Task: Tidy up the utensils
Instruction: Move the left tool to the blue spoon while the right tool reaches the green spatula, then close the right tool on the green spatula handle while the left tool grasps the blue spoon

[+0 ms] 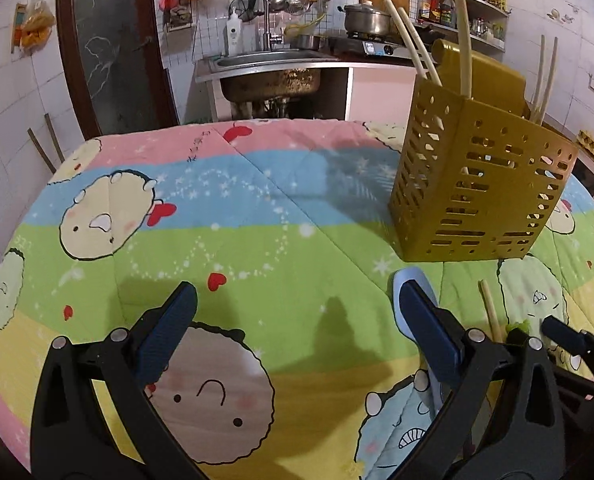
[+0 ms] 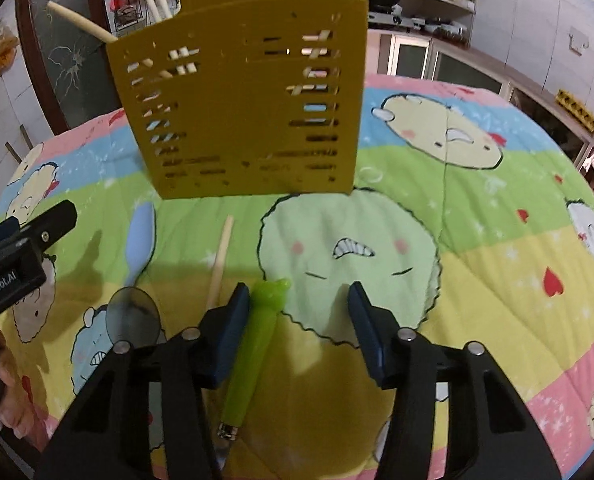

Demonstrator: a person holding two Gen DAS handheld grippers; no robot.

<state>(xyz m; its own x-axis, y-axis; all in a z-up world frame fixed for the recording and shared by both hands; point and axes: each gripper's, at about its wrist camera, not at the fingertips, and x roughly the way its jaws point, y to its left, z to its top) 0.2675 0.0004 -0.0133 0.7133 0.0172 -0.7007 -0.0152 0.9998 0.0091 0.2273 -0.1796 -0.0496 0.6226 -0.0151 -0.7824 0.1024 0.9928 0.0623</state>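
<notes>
My right gripper (image 2: 295, 334) is wide open, with the green fork (image 2: 253, 352) (I think it's a fork) touching its left finger. It could slip sideways. The yellow basket (image 2: 249, 100) stands at 12 o'clock. My left gripper (image 1: 297, 320) is open too.

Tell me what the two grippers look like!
Each gripper, left and right, has a black plastic frame with silver round bolts and two flat dark-blue ribbed fingers. White lettering marks the left gripper's black body in the right wrist view.
</notes>
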